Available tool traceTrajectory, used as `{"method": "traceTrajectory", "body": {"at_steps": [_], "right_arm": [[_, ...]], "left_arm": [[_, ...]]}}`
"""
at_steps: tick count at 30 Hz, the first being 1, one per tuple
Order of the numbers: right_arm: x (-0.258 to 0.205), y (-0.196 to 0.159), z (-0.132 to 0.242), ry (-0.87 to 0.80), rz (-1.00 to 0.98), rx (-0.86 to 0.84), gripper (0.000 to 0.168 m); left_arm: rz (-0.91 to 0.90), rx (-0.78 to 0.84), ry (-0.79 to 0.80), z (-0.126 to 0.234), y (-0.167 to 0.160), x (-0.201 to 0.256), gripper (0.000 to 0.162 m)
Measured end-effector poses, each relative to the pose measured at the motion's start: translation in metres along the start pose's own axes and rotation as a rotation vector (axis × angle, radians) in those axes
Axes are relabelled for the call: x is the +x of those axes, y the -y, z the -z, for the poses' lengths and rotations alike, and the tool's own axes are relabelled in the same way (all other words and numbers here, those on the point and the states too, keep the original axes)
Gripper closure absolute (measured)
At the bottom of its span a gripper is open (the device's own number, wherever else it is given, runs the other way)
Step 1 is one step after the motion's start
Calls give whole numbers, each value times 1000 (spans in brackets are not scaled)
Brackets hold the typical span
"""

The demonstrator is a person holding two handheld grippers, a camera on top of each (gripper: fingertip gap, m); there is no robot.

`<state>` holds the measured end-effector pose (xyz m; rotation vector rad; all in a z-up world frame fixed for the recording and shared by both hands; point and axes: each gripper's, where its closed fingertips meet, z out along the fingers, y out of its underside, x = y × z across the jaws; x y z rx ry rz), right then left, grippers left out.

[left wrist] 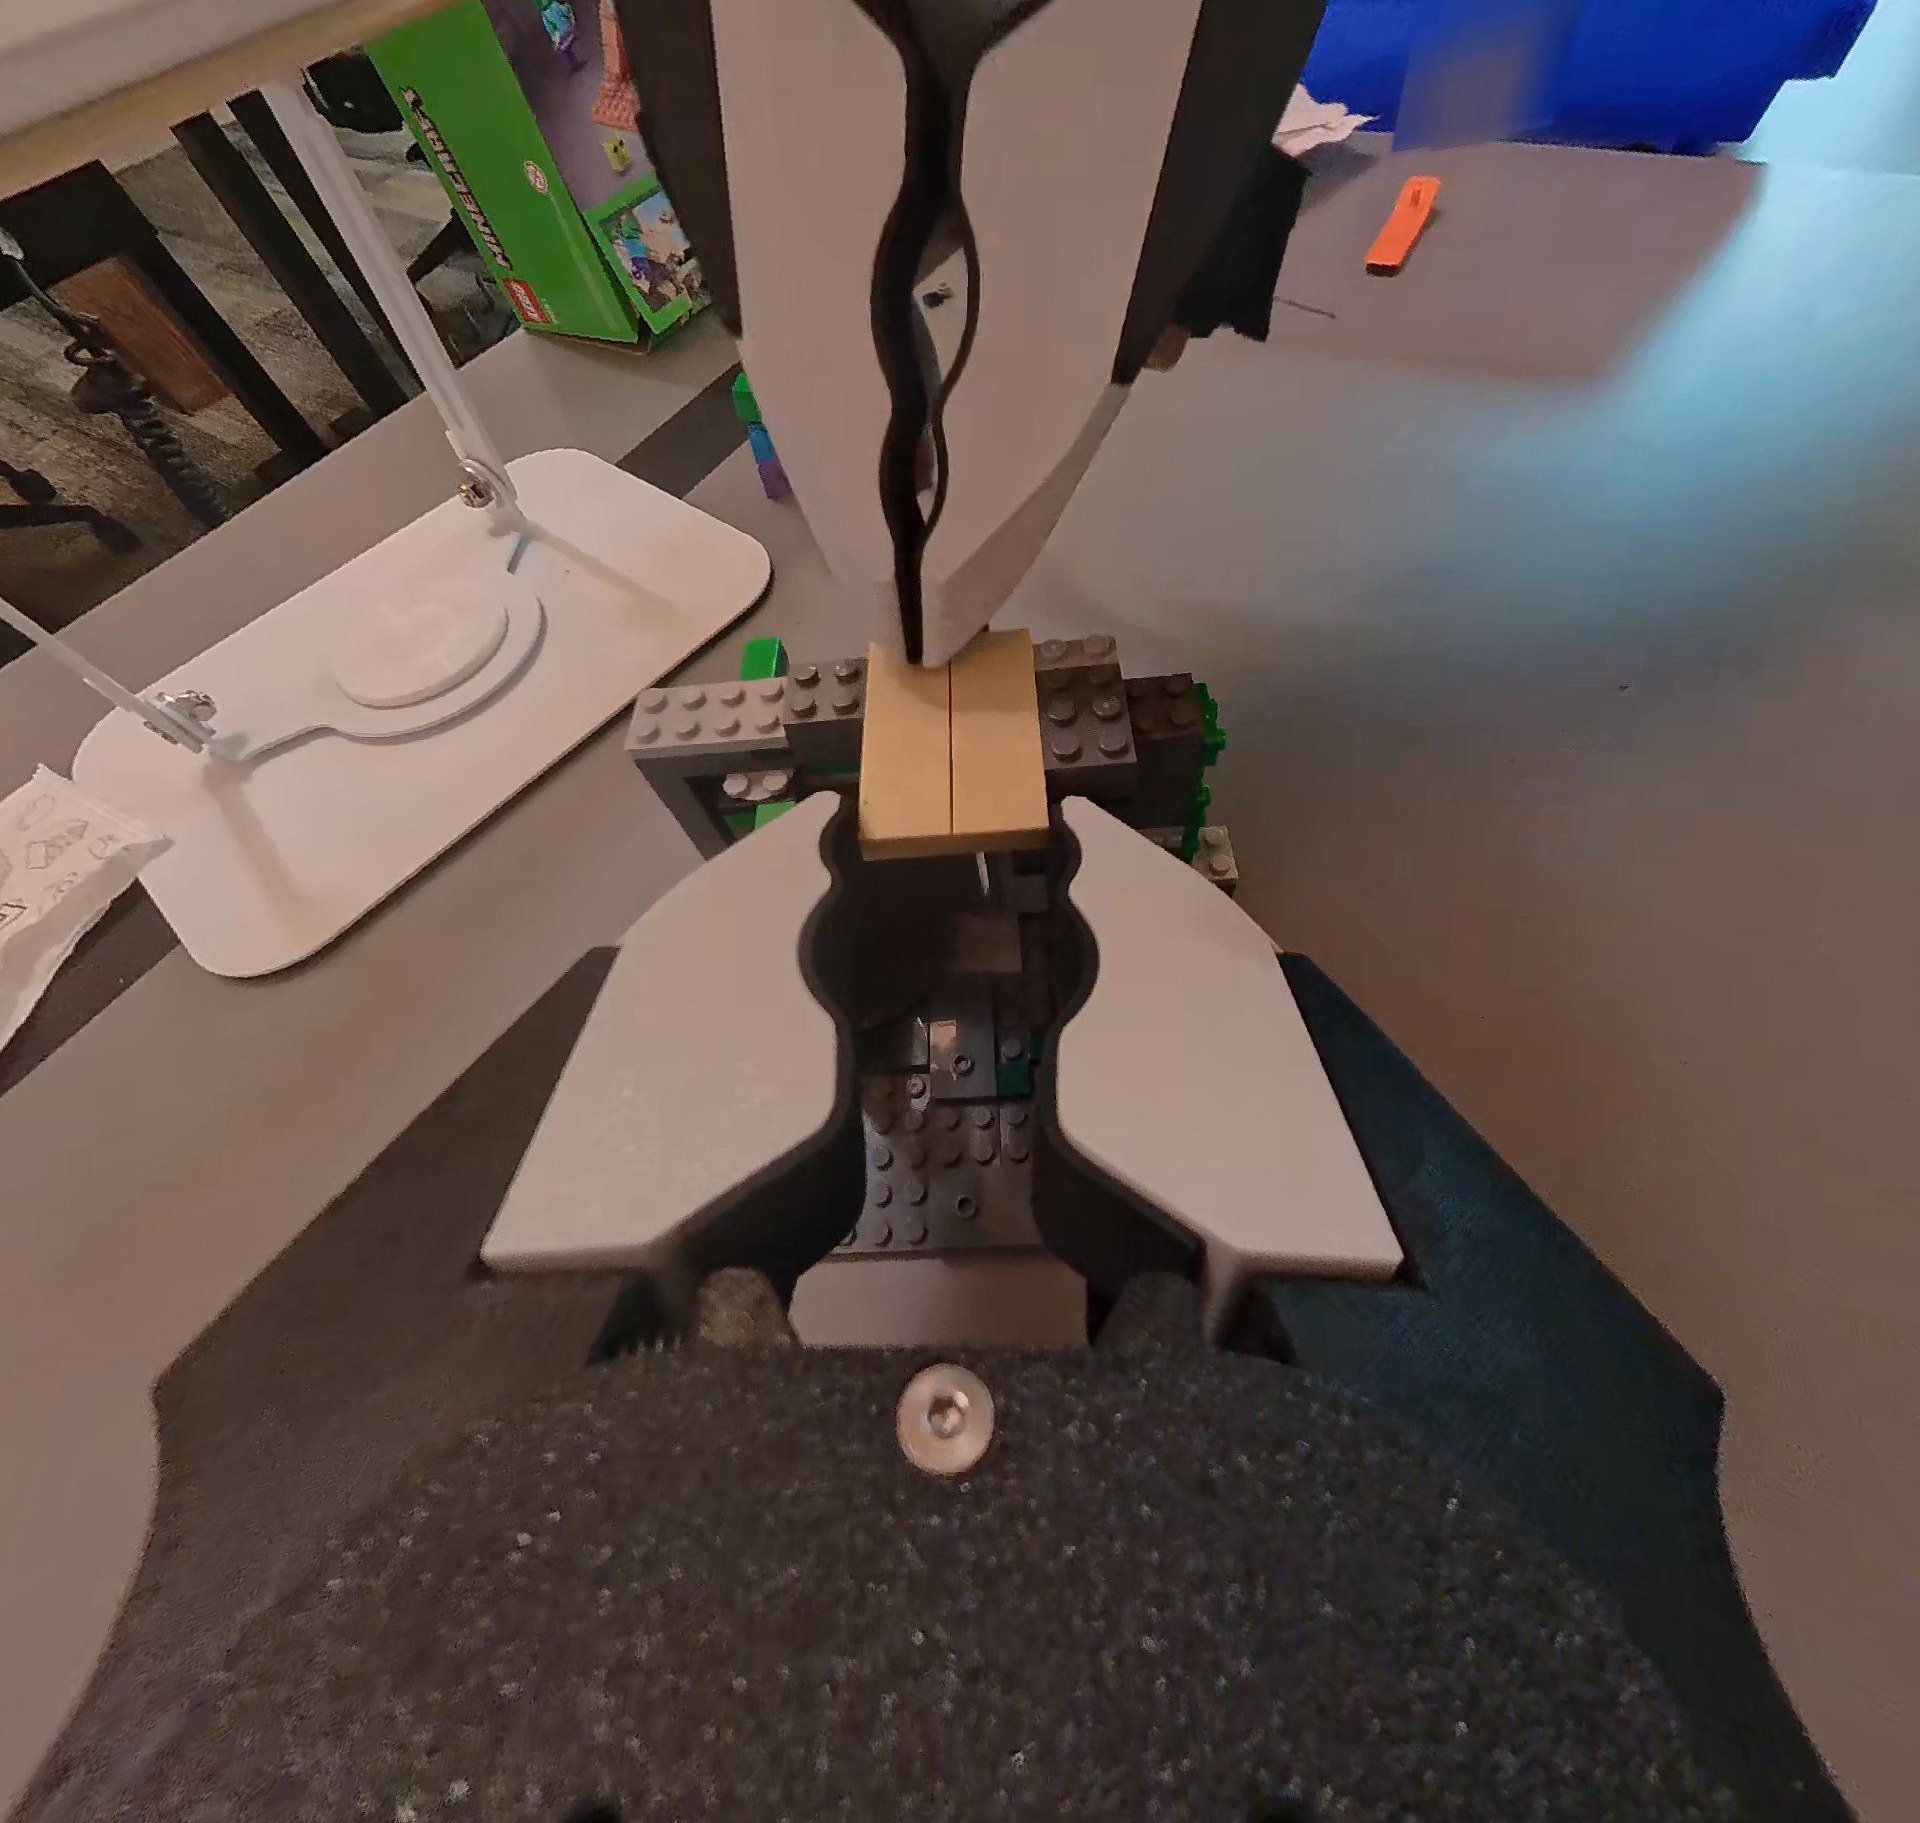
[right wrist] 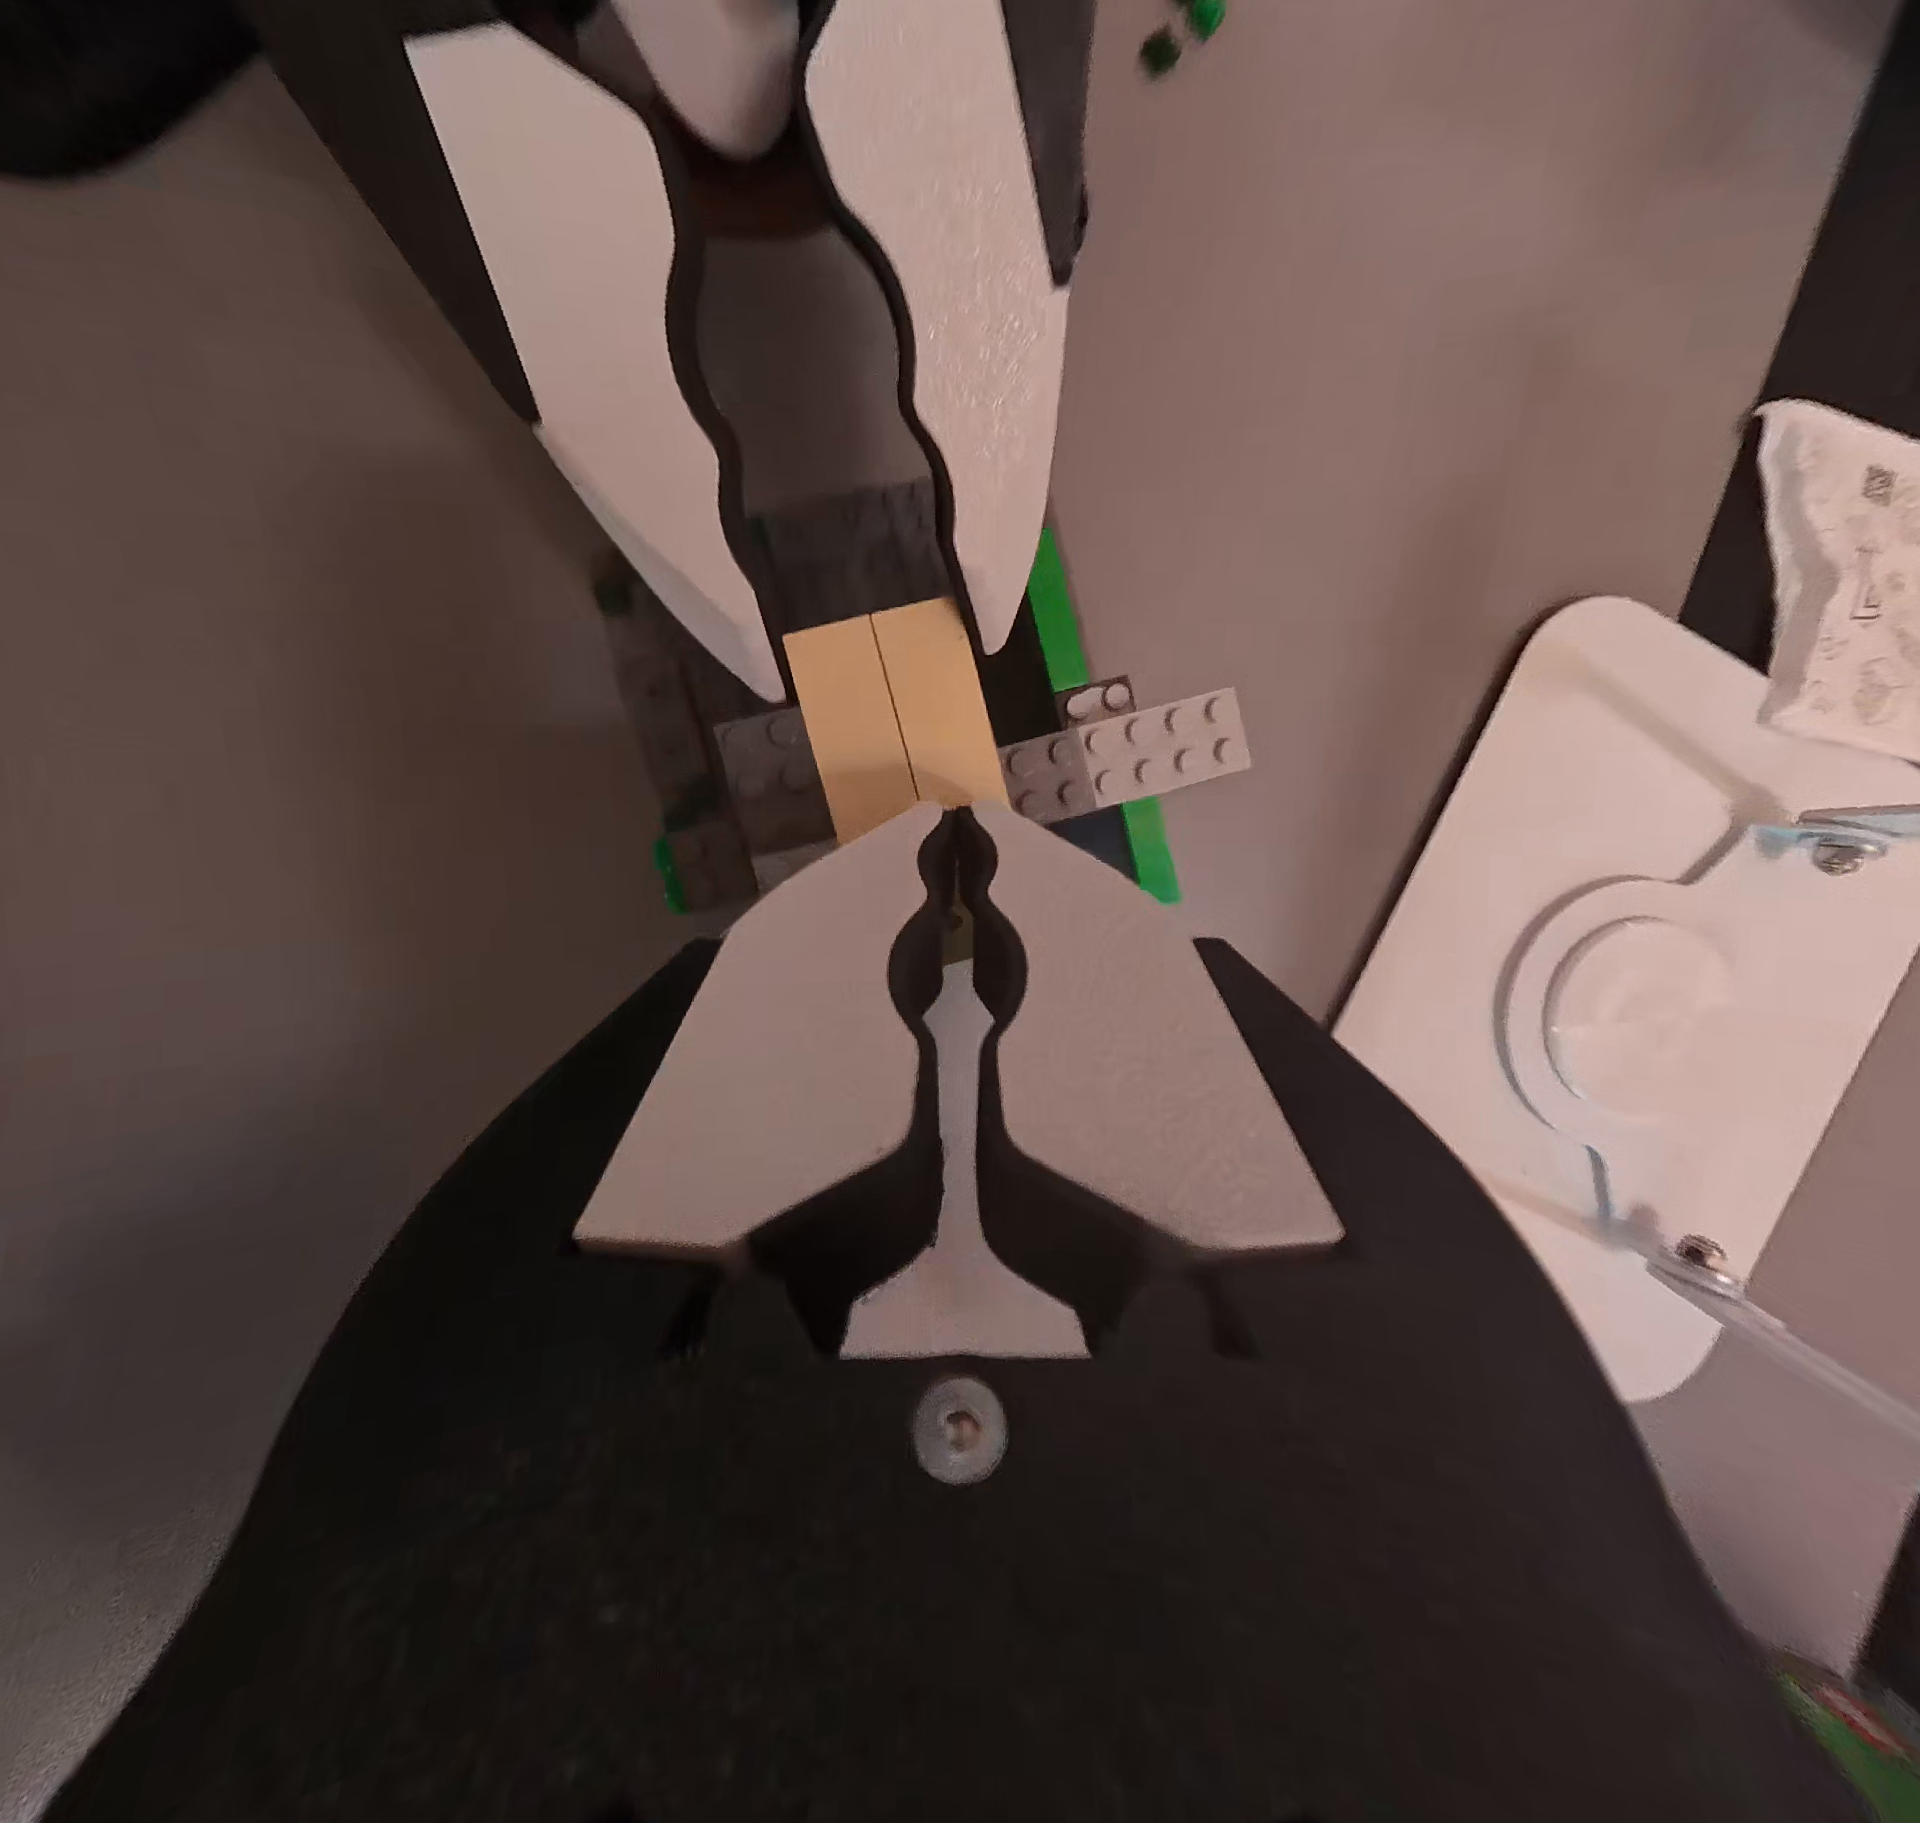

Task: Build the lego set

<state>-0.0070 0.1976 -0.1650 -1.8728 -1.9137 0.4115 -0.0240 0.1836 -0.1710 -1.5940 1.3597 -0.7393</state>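
The lego build (left wrist: 717, 724) of grey and dark bricks with green parts stands on the grey table. Two smooth tan tiles (left wrist: 951, 750) lie side by side on its top. My left gripper (left wrist: 951, 817) straddles the build from the near side, its fingers closed against the sides at the tan tiles. My right gripper (left wrist: 920, 656) comes down from above, shut and empty, its tips touching the far edge of the tan tiles. In the right wrist view my right gripper (right wrist: 956, 817) is shut at the edge of the tan tiles (right wrist: 883, 713), with the left gripper (right wrist: 881, 667) clamped around them.
A white lamp base (left wrist: 416, 693) lies left of the build and also shows in the right wrist view (right wrist: 1558, 942). A green lego box (left wrist: 540, 184) stands behind it. An orange brick separator (left wrist: 1403, 225), a crumpled parts bag (right wrist: 1849, 578) and loose green pieces (right wrist: 1195, 7) lie on the table. The grippers are tip to tip, or close to it.
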Motion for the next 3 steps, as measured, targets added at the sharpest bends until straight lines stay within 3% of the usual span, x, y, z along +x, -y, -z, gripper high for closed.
{"method": "traceTrajectory", "body": {"at_steps": [1, 3], "right_arm": [[-1, 0, -1, 5, 10, -19, 168], [-3, 1, -1, 15, 29, -63, 168]], "left_arm": [[-1, -4, -1, 0, -1, 0, 128], [-1, 2, -4, 0, -1, 0, 128]]}}
